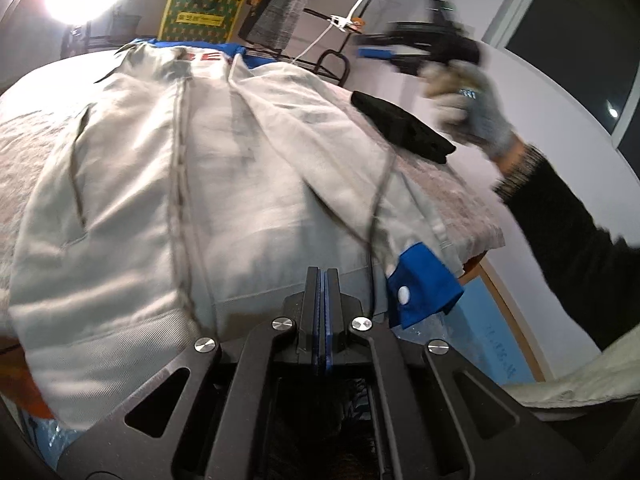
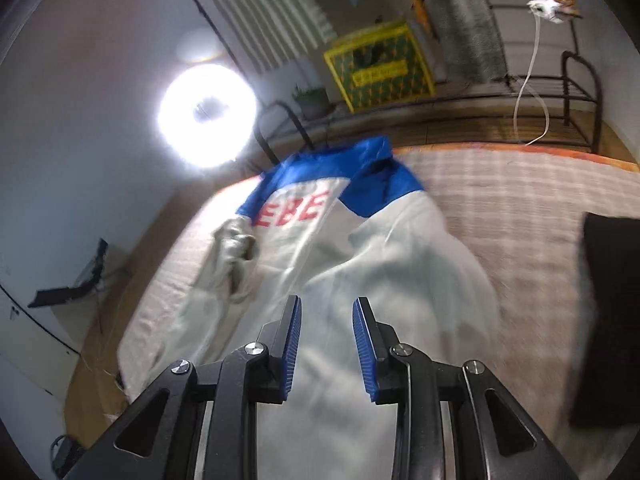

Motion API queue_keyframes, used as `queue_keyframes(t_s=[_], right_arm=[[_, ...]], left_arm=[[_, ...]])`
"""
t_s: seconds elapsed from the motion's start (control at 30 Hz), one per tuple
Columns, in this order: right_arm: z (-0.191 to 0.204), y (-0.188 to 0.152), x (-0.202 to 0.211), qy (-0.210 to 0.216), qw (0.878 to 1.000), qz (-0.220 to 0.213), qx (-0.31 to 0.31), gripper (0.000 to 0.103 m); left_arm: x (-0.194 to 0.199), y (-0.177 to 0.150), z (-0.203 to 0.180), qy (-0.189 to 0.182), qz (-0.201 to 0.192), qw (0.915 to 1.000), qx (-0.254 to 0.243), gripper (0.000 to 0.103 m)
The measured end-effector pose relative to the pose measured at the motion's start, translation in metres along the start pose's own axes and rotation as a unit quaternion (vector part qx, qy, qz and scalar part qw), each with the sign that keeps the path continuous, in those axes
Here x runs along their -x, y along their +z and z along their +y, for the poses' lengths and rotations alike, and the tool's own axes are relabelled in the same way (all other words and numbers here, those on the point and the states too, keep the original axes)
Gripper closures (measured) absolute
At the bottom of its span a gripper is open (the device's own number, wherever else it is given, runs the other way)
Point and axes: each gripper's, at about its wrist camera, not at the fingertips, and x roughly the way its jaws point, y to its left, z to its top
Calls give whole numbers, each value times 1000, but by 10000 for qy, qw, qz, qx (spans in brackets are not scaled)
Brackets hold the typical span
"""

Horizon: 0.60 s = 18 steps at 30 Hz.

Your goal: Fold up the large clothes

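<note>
Home room, ring light (image 2: 206, 115) (glaring), rack (image 2: 576, 96)

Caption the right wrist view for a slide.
Open right gripper hovers over a light grey jacket with blue shoulders and red lettering, spread on a pink checked table cover.

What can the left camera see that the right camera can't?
Only the left wrist view shows the jacket's blue cuff with its white snap, the person's gloved right hand holding the right gripper up in the air, and the left gripper with its fingers pressed together.

Only the right wrist view shows the red letters clearly and the right gripper's fingers spread open above the cloth.

Both show the white and blue jacket, the black item beside it and the yellow box behind.
</note>
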Motion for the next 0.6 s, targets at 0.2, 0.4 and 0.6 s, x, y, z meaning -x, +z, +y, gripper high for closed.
queue_keyframes(t_s=[0.2,0.4,0.6], right_arm=[[35,-47,102,124,9985,-476,251,67],[62,-135,148,-10,9987,-261,427,64],[70,-215,175,-29,9990,-86,434,58]], left_arm=[[13,9,-1,-118,-145,9997,185,53],[2,50,-21,-572,-215,9978,264,45],[-47,77,-46,-655,347,9970,219,45]])
